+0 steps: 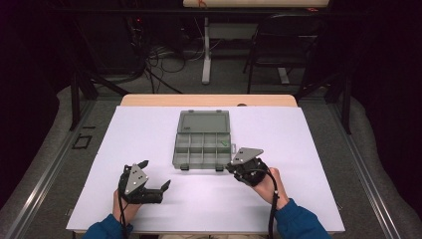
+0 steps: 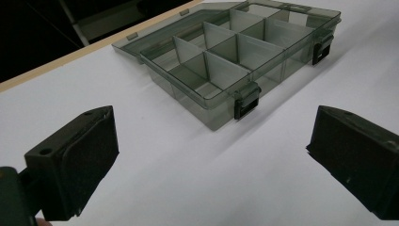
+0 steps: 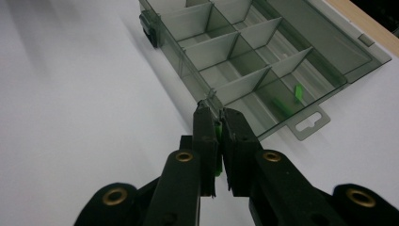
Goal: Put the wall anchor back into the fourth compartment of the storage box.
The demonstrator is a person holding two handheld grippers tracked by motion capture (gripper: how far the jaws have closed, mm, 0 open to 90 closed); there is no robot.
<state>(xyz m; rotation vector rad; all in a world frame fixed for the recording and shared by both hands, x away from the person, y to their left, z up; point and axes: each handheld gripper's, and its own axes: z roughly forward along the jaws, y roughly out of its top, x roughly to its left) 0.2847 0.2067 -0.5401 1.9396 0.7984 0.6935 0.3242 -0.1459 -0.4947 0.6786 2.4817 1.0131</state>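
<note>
A smoky clear organizer box (image 1: 185, 158) lies open in the middle of the white table, lid folded back, its divided compartments facing up. One small green piece (image 3: 298, 92) rests in a compartment at the box's right end, also seen as a green piece (image 1: 224, 144) from above. My right gripper (image 3: 215, 113) is shut on another small green piece (image 3: 218, 131), just above the box's near right corner. The right gripper (image 1: 230, 167) sits by that corner in the high view. My left gripper (image 1: 156, 174) stands open and holds nothing, left of the box; its open left gripper (image 2: 214, 136) faces a black latch (image 2: 246, 101).
The white table sheet (image 1: 149, 134) extends on all sides of the box. A hang tab (image 3: 309, 123) sticks out from the box's right end. Beyond the table's far edge stand a chair (image 1: 283, 40), a desk leg and floor cables.
</note>
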